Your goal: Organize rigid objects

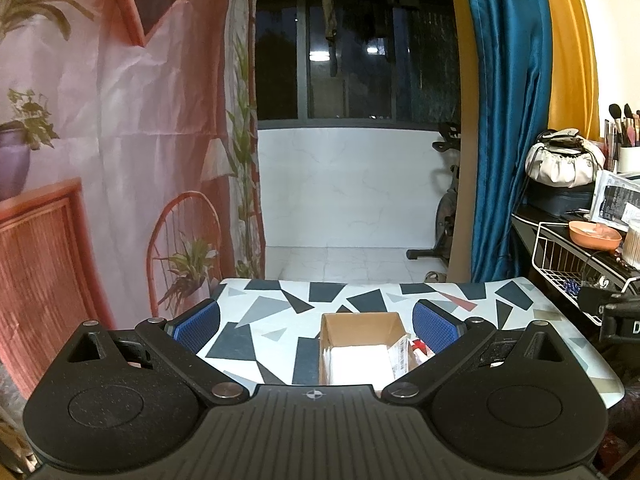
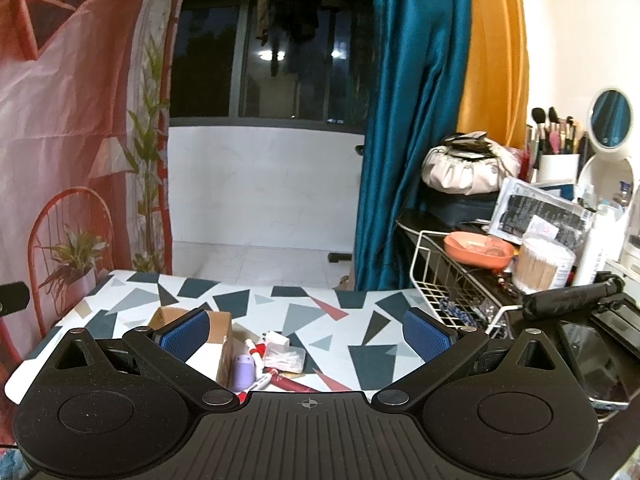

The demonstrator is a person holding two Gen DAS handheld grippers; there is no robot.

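Note:
An open cardboard box [image 1: 360, 330] stands on the patterned table [image 1: 280, 304] with a white item [image 1: 360, 364] inside. My left gripper [image 1: 316, 326] hovers above it, open, with nothing between its blue pads. In the right wrist view the same box [image 2: 218, 330] sits at the left, beside a small pile: a lilac bottle [image 2: 243, 372], red-and-white markers [image 2: 256, 354], a white charger [image 2: 277, 342], a clear packet of swabs [image 2: 286, 360] and a red tube [image 2: 292, 384]. My right gripper [image 2: 306, 338] is open above the pile, holding nothing.
A white wire basket [image 2: 444, 292] stands at the table's right edge on a dark shelf crowded with an orange dish [image 2: 478, 250], a swab jar [image 2: 542, 266], a white bag [image 2: 466, 170], brushes and a mirror. A printed curtain [image 1: 120, 160] hangs left. A phone [image 2: 598, 364] lies at right.

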